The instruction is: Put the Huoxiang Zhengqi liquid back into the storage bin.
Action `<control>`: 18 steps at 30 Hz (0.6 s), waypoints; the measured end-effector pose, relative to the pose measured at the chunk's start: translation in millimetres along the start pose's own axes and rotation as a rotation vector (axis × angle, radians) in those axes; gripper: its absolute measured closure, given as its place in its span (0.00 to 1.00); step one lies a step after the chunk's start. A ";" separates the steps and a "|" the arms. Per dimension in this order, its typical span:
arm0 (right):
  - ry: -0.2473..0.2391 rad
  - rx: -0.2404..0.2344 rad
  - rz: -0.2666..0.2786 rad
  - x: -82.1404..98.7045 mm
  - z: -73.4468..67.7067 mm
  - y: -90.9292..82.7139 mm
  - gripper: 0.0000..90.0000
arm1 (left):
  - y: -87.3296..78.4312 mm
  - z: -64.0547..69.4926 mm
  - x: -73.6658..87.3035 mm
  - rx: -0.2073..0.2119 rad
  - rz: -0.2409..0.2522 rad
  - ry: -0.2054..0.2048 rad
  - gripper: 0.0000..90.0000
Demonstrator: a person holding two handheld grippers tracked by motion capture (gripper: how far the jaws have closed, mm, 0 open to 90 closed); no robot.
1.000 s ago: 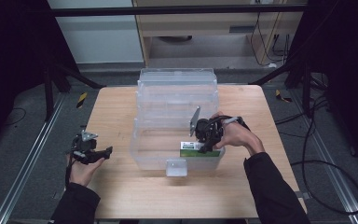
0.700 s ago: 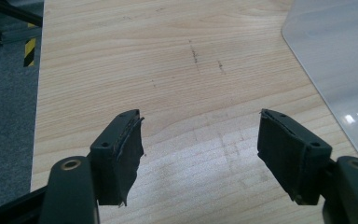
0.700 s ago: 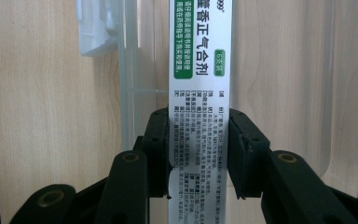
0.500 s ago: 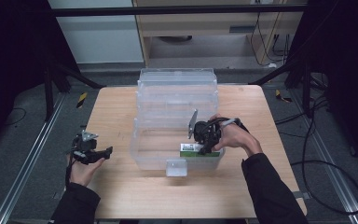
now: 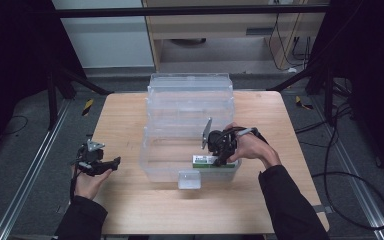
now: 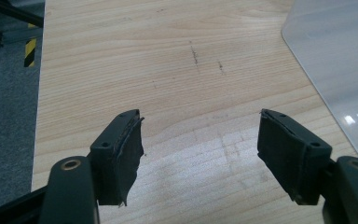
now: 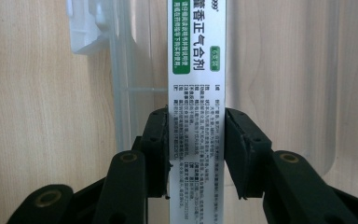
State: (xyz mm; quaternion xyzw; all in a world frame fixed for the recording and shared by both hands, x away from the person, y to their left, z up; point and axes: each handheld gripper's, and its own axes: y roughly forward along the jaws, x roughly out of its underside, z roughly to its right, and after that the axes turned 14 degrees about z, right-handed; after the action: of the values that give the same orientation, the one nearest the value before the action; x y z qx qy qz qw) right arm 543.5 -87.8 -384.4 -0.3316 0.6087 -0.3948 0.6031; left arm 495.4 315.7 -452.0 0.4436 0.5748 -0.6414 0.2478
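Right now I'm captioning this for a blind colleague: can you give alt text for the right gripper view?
Two black jaws of the right gripper clamp a long white and green box printed with text, held inside a clear plastic bin on a wooden table.

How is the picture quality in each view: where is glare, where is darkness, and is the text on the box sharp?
High view: table lit, surroundings nearly black, clear bin hard to outline. Left gripper view: sharp wood grain, small white glare on the lid at right. Right gripper view: box bright, large green print readable, fine print soft; tongs dark and a little blurred.
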 end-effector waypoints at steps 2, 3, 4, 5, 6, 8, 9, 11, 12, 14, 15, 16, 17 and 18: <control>0.008 0.004 0.009 0.4 0.4 -2.5 0.69 | 0.2 0.3 0.0 0.001 -0.001 0.001 0.33; 0.014 0.006 0.018 0.8 0.6 -4.1 0.69 | 0.3 0.4 0.1 0.001 -0.002 0.001 0.33; 0.019 0.006 0.023 0.9 0.6 -6.2 0.69 | 0.4 0.5 0.1 0.001 -0.002 0.002 0.33; 0.017 0.012 0.036 1.0 0.6 -8.0 0.69 | 0.5 0.5 0.2 0.001 -0.002 0.001 0.33; 0.025 0.016 0.045 1.0 0.2 -10.5 0.69 | 0.6 0.5 0.3 0.000 -0.003 0.001 0.33; 0.030 0.027 0.068 1.1 0.2 -16.0 0.69 | 0.6 0.5 0.4 0.000 -0.003 0.000 0.33; 0.037 0.036 0.072 1.5 0.2 -18.8 0.68 | 0.7 0.5 0.4 0.000 -0.003 0.000 0.33; 0.055 0.047 0.089 2.3 0.4 -23.5 0.69 | 0.6 0.7 0.3 0.001 -0.003 0.000 0.33; 0.051 0.053 0.094 3.0 0.6 -25.3 0.69 | 0.6 0.9 0.3 0.000 -0.002 0.001 0.33; 0.075 0.071 0.107 2.9 -0.6 -29.9 0.69 | 0.5 1.2 0.1 0.001 -0.002 0.002 0.33; 0.072 0.078 0.118 3.2 -0.6 -32.0 0.69 | 0.4 1.3 0.0 0.001 -0.002 0.002 0.33; 0.073 0.083 0.128 3.3 -0.8 -33.5 0.69 | 0.2 1.4 -0.1 0.001 -0.001 0.003 0.33; 0.078 0.084 0.138 3.3 -1.2 -35.6 0.69 | 0.2 1.4 -0.2 0.001 0.000 0.003 0.33; 0.073 0.087 0.148 3.6 -1.0 -37.5 0.69 | 0.1 1.5 -0.3 0.001 0.000 0.003 0.33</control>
State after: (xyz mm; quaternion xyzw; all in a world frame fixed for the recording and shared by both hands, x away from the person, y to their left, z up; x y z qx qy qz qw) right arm 539.6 -108.5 -353.1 -0.2447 0.6353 -0.3871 0.6218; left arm 495.3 314.2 -452.0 0.4446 0.5747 -0.6412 0.2468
